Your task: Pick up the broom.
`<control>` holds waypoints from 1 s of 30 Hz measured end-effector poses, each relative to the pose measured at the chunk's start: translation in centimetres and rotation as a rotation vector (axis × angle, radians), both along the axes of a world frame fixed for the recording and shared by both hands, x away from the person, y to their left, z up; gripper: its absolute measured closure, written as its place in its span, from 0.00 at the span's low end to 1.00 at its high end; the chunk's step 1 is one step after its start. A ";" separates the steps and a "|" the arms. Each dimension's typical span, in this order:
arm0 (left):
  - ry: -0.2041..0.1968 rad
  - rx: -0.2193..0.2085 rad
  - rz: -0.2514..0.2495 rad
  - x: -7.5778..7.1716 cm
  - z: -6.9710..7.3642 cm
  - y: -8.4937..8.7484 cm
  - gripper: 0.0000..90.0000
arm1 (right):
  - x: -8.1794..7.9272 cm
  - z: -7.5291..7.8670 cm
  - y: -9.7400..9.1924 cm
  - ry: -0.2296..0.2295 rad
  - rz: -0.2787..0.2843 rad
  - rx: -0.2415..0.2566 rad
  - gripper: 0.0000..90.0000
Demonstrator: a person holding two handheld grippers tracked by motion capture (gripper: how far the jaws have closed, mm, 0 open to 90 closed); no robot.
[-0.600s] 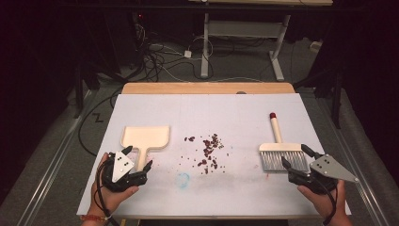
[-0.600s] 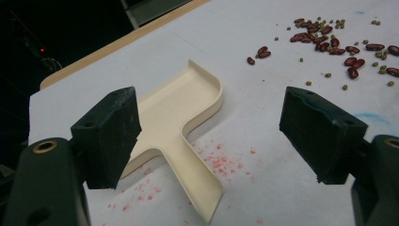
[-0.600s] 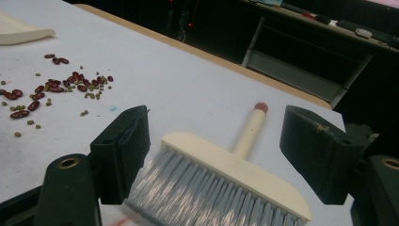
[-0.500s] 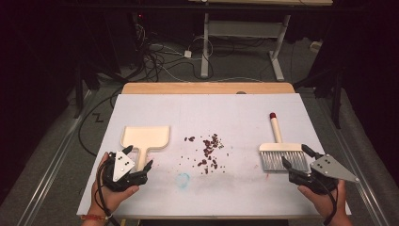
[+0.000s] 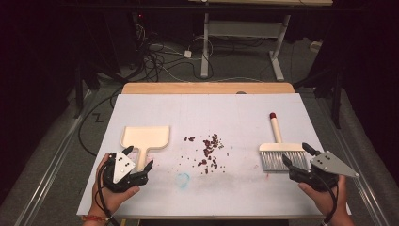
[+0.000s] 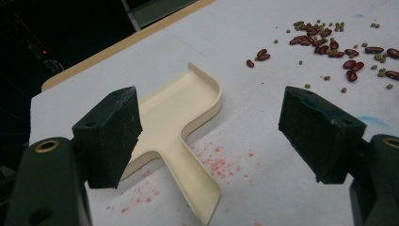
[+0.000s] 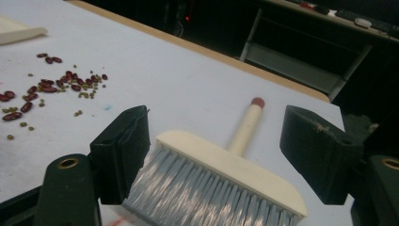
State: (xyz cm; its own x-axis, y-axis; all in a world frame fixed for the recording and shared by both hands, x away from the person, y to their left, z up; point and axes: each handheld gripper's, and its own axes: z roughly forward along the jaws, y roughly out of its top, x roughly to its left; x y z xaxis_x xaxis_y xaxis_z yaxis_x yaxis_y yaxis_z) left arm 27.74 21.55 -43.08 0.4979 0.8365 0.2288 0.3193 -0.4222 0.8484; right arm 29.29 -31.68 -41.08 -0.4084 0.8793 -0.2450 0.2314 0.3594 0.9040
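A cream dustpan (image 5: 146,136) lies flat at the left of the white sheet, its handle pointing toward me. My left gripper (image 5: 139,157) is open at that handle's end; in the left gripper view the dustpan (image 6: 188,108) lies between and beyond the spread pads of the left gripper (image 6: 211,120). A brush (image 5: 281,151) with grey bristles and a red-tipped handle lies at the right. My right gripper (image 5: 295,153) is open just behind its bristles, and the brush (image 7: 226,169) sits between the pads of the right gripper (image 7: 216,143), untouched. Red beans and small green ones (image 5: 209,148) are scattered mid-table.
The white sheet (image 5: 211,108) covers a wooden table whose far edge (image 5: 207,88) shows. A blue smudge (image 5: 182,178) and pink stains mark the sheet near the front. Cables and a desk frame (image 5: 207,47) lie on the dark floor beyond.
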 end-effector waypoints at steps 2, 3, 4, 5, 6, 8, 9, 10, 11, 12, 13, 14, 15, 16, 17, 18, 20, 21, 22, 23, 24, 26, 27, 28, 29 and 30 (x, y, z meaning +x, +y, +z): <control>0.002 -0.005 0.002 0.0 0.0 0.1 0.23 | 0.6 0.4 0.0 0.029 -0.018 0.004 0.27; 0.004 -0.009 0.002 -0.1 0.0 0.1 0.23 | 1.0 0.7 0.0 0.051 -0.033 0.001 0.29; 0.003 -0.008 -0.001 -0.1 0.0 0.1 0.23 | 1.6 1.0 0.0 0.085 -0.035 0.006 0.31; 0.005 -0.008 -0.004 -0.2 0.0 0.0 0.23 | 2.2 1.4 -0.1 0.123 -0.045 0.014 0.32; 0.005 -0.005 -0.005 -0.2 0.0 0.0 0.23 | 2.2 1.4 -0.1 0.123 -0.045 0.014 0.32; 0.006 -0.003 -0.013 -0.2 -0.1 0.0 0.23 | 3.7 2.3 -0.5 0.188 -0.049 0.057 0.33; 0.007 -0.003 -0.014 -0.2 -0.1 0.0 0.23 | 4.7 2.8 -0.6 0.235 -0.059 0.079 0.33; 0.009 -0.006 -0.014 -0.1 -0.1 -0.1 0.23 | 5.6 3.2 -0.6 0.254 -0.060 0.079 0.34; 0.009 -0.005 -0.013 -0.1 -0.1 -0.1 0.23 | 6.5 3.5 -0.6 0.280 -0.069 0.083 0.35; 0.009 -0.006 -0.013 -0.1 -0.1 0.0 0.23 | 7.5 3.8 -0.5 0.303 -0.077 0.078 0.36; 0.010 -0.007 -0.014 -0.1 -0.1 0.0 0.23 | 9.2 4.3 -0.1 0.341 -0.105 0.058 0.36; 0.009 -0.004 -0.014 -0.1 -0.1 0.0 0.23 | 9.2 4.3 -0.1 0.341 -0.105 0.058 0.36; 0.009 -0.003 -0.013 -0.1 -0.1 0.1 0.23 | 11.1 4.5 0.2 0.379 -0.123 0.042 0.36; 0.009 -0.004 -0.013 -0.1 -0.1 0.1 0.23 | 11.7 4.5 0.4 0.402 -0.132 0.042 0.36; 0.009 -0.004 -0.012 -0.1 0.0 0.1 0.23 | 12.6 4.3 0.5 0.427 -0.139 0.035 0.36; 0.010 -0.006 -0.010 -0.2 0.0 0.1 0.24 | 13.7 4.0 0.5 0.465 -0.154 0.036 0.36; 0.011 -0.005 -0.010 -0.2 0.0 0.1 0.24 | 14.3 3.7 0.6 0.495 -0.167 0.036 0.36; 0.013 -0.002 -0.012 -0.3 -0.1 0.1 0.23 | 15.9 2.6 0.6 0.552 -0.198 0.024 0.38; 0.014 0.002 -0.012 -0.3 -0.1 0.1 0.23 | 16.3 2.2 0.7 0.576 -0.207 0.022 0.39; 0.013 0.008 -0.011 -0.3 -0.1 0.1 0.23 | 16.9 1.6 0.8 0.609 -0.211 0.016 0.39; 0.013 0.008 -0.011 -0.3 -0.1 0.1 0.23 | 16.9 1.6 0.8 0.609 -0.211 0.016 0.39; 0.015 0.019 -0.013 -0.3 -0.2 0.1 0.23 | 17.8 0.5 1.3 0.657 -0.225 -0.029 0.44; 0.015 0.023 -0.013 -0.3 -0.3 0.1 0.23 | 18.2 -0.1 1.8 0.679 -0.233 -0.051 0.46; 0.015 0.023 -0.013 -0.3 -0.3 0.1 0.24 | 18.5 -0.3 2.1 0.690 -0.239 -0.067 0.49; 0.016 0.024 -0.014 -0.3 -0.3 0.2 0.23 | 18.7 -0.6 2.3 0.704 -0.245 -0.080 0.51; 0.016 0.024 -0.014 -0.3 -0.3 0.2 0.24 | 19.0 -1.0 2.5 0.716 -0.247 -0.086 0.53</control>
State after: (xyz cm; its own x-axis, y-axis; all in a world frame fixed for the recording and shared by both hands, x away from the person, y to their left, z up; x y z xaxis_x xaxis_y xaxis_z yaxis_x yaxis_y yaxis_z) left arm 27.42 21.71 -43.36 0.5133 0.8237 0.2408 0.3268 -0.4471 0.8326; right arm 48.25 -29.17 -42.08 -0.2869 0.9557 -0.0662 0.8337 0.2832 0.4741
